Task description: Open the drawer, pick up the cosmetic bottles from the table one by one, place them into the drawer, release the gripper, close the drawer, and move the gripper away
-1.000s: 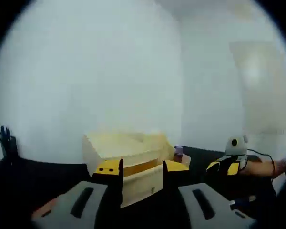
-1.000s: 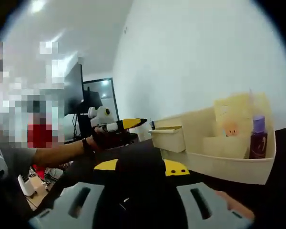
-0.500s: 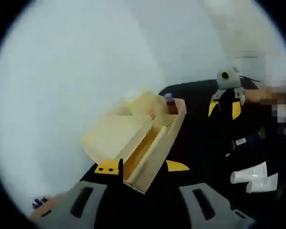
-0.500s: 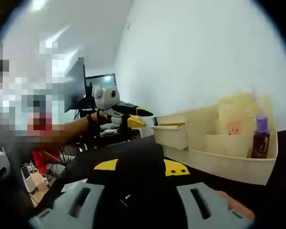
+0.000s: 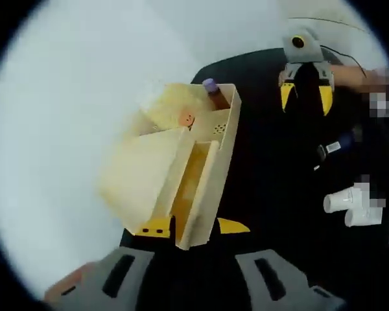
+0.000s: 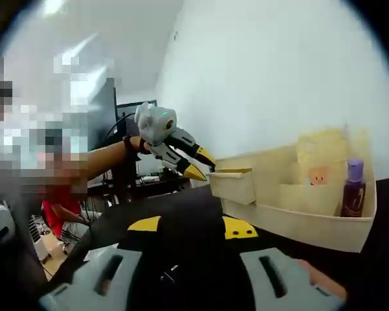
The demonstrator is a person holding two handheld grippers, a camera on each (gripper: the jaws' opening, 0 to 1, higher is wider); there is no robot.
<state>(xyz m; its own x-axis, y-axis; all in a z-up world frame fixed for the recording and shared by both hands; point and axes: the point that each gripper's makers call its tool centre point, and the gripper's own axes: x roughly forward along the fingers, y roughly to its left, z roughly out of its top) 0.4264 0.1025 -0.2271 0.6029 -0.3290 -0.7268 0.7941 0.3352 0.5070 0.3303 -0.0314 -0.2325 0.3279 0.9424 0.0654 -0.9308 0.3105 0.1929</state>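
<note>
One cream plastic organiser box [image 5: 181, 175] with one small pull-out drawer [image 6: 232, 184] | one purple-capped dark cosmetic bottle [image 6: 352, 188] | two white tubes [image 5: 353, 207] on the black bench [image 5: 272, 168] | two yellow-tipped grippers: left gripper [image 5: 191, 227], right gripper [image 6: 191, 228]

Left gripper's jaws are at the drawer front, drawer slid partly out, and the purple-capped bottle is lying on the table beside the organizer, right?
Not quite. The purple-capped bottle stands upright inside the organizer, as the right gripper view shows. The left gripper at the partly open drawer is right.

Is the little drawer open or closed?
Open. In the left gripper view the drawer sticks out of the cream organizer, showing its hollow inside.
</note>
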